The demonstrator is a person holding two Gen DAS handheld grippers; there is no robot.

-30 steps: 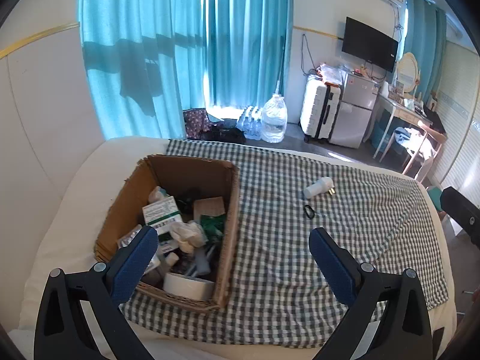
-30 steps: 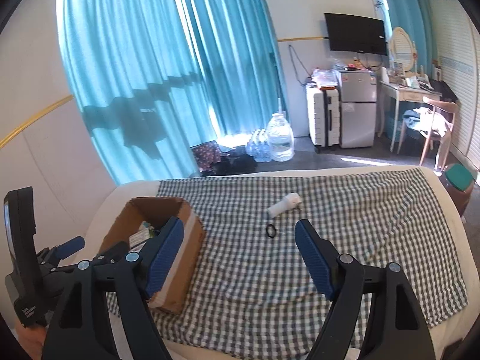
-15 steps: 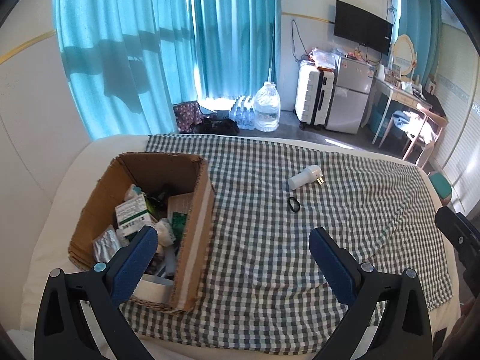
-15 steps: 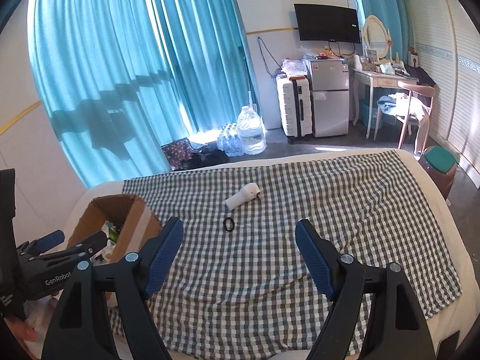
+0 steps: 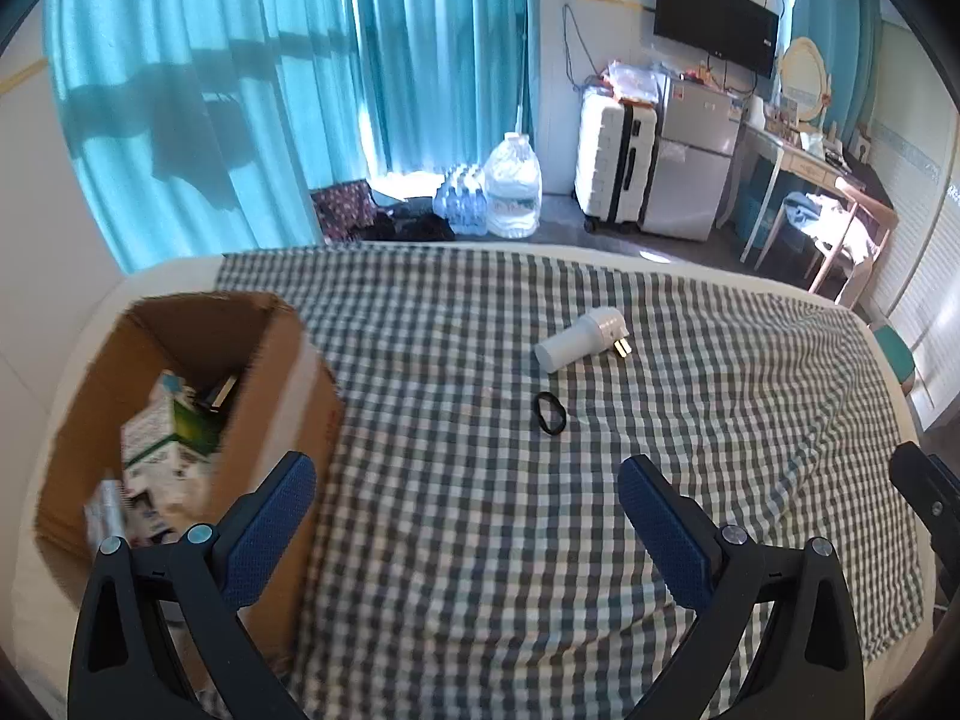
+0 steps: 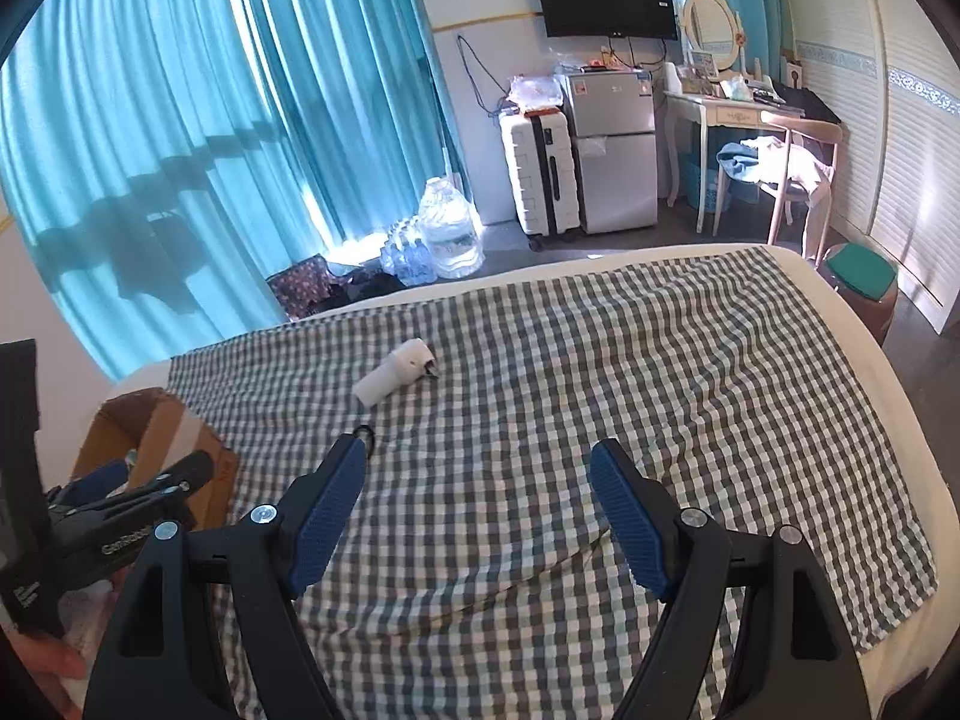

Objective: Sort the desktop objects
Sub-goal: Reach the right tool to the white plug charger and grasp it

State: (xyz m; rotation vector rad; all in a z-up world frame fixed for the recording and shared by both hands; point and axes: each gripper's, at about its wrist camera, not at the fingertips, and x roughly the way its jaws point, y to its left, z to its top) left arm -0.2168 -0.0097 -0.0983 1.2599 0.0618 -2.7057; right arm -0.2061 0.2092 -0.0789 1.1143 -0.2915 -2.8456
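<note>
Daylight glows through the teal curtains (image 5: pixel 240 90); the cardboard box (image 5: pixel 180 420) smears with motion blur, and fisheye edges bend darkly.

teal curtains (image 5: pixel 240 90) (sunlit), white suitcase (image 5: pixel 612 162), fridge (image 5: pixel 696 168)

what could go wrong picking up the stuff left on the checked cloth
The black ring lies flat and thin on the wrinkled checked cloth, so an open tool may pinch fabric with it or miss it. The white plug adapter is rounded and could roll away. The cardboard box already looks full, so additions may spill.
</note>
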